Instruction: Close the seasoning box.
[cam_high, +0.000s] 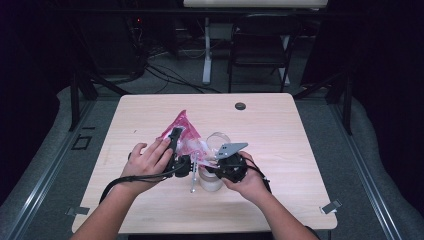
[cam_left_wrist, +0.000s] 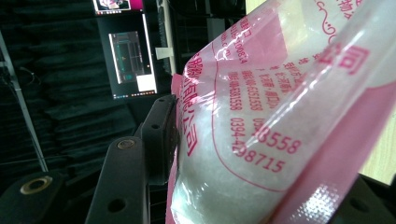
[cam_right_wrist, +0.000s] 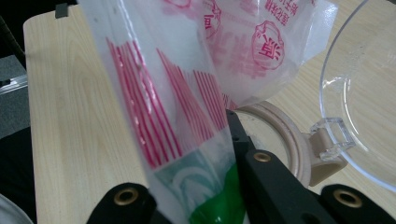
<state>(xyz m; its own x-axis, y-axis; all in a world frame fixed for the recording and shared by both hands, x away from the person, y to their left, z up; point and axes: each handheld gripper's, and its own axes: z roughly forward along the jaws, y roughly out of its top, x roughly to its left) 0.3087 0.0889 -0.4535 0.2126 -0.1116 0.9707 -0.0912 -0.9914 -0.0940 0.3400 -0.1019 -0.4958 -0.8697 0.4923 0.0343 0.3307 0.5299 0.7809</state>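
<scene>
The pale wooden tabletop (cam_high: 280, 135) carries everything near its middle, toward the person's edge. A pink-and-clear plastic bag (cam_high: 182, 132) of white powder is held up off the wood at a tilt, its pink peak pointing away from the person and its lower end hanging toward a clear jar (cam_high: 211, 177). The jar stands upright just right of centre, its hinged clear lid (cam_high: 218, 140) thrown open behind it; in the right gripper view the lid (cam_right_wrist: 359, 93) stands beside the tan rim (cam_right_wrist: 285, 135) of the jar mouth, with the bag's lower corner above that rim.

The left claw (cam_high: 176, 137) grips the bag's upper part; in the left gripper view the bag (cam_left_wrist: 261, 121) sits pressed between its jaws, red print running across the film. The right claw (cam_high: 212, 162) is clamped on the bag's lower edge, where red stripes and a green patch (cam_right_wrist: 219, 200) sit between its jaws. A metal clasp (cam_high: 193, 182) hangs at the jar's left side
</scene>
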